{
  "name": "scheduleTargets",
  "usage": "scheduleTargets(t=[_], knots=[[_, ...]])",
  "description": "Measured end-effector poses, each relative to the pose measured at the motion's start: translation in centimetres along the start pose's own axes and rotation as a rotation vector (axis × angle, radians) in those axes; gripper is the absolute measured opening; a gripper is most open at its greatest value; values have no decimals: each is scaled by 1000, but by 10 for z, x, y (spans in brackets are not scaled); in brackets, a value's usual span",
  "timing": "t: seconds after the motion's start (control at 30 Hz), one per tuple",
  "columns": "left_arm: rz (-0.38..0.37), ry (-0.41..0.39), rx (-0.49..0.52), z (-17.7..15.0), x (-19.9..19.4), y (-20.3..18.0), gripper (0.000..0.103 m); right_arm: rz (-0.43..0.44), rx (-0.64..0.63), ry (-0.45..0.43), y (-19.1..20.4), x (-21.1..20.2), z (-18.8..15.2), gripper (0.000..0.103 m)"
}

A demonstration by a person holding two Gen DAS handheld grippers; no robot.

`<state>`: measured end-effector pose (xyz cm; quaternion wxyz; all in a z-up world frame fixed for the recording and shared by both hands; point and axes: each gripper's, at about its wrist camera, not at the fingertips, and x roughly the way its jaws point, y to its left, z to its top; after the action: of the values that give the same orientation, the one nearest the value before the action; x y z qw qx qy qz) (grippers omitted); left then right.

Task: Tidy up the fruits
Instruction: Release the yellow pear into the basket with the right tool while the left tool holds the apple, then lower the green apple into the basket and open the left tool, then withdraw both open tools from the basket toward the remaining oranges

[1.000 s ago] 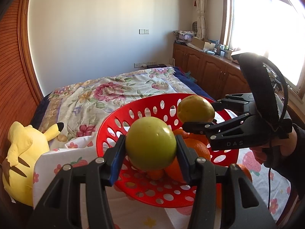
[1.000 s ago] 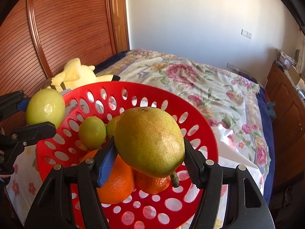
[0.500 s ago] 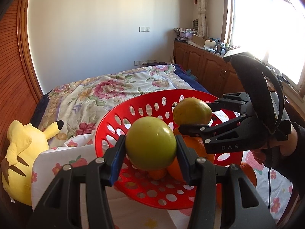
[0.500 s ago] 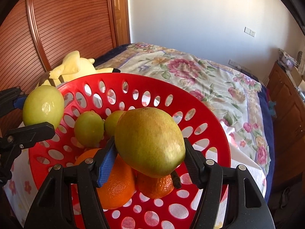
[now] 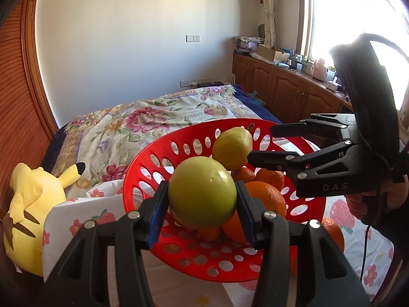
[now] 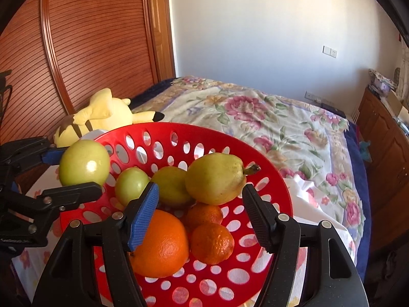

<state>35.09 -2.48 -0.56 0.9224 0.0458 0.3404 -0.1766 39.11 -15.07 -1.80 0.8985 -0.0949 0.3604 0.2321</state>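
Observation:
My left gripper [image 5: 202, 198] is shut on a round green apple [image 5: 199, 186] and hangs over the near rim of the red perforated basket [image 5: 158, 151]. The apple [image 6: 84, 162] shows at the left of the right wrist view. My right gripper [image 6: 200, 192] is over the basket [image 6: 281, 192] with its jaws opening. A yellow-green pear [image 6: 214, 179] lies between and just beyond its tips on the piled fruit, and the pads do not press it. Below the pear are a large orange [image 6: 161, 240], two tangerines [image 6: 212, 239] and two small green apples [image 6: 130, 185].
The basket stands on a strawberry-print cloth at the foot of a floral bed [image 6: 255, 117]. A yellow plush toy [image 5: 28, 204] lies left of it. One orange [image 5: 332, 232] sits outside the basket at the right. A person's hand [image 5: 370, 199] holds the right gripper. Wooden cabinets [image 5: 281, 89] line the window wall.
The right gripper has let go of the pear, which now rests on the fruit in the basket, and its jaws stand wider. The left gripper and its apple have not moved.

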Motion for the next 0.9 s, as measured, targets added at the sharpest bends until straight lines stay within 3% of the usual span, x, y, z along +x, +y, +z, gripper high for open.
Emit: scheduleTargets(t=[0.37,0.67,0.9], knots=[[13,37,8,-3,9,-8,50,-28,-21,-16,2,-12,-12,70],[13,-9,2,-3,-10,-11,54,-8,4,-24,5,-22,-18,70],[-10,-43,-59,-24,-38,-16,54,-7,30,-49,12,-49,-31,70]])
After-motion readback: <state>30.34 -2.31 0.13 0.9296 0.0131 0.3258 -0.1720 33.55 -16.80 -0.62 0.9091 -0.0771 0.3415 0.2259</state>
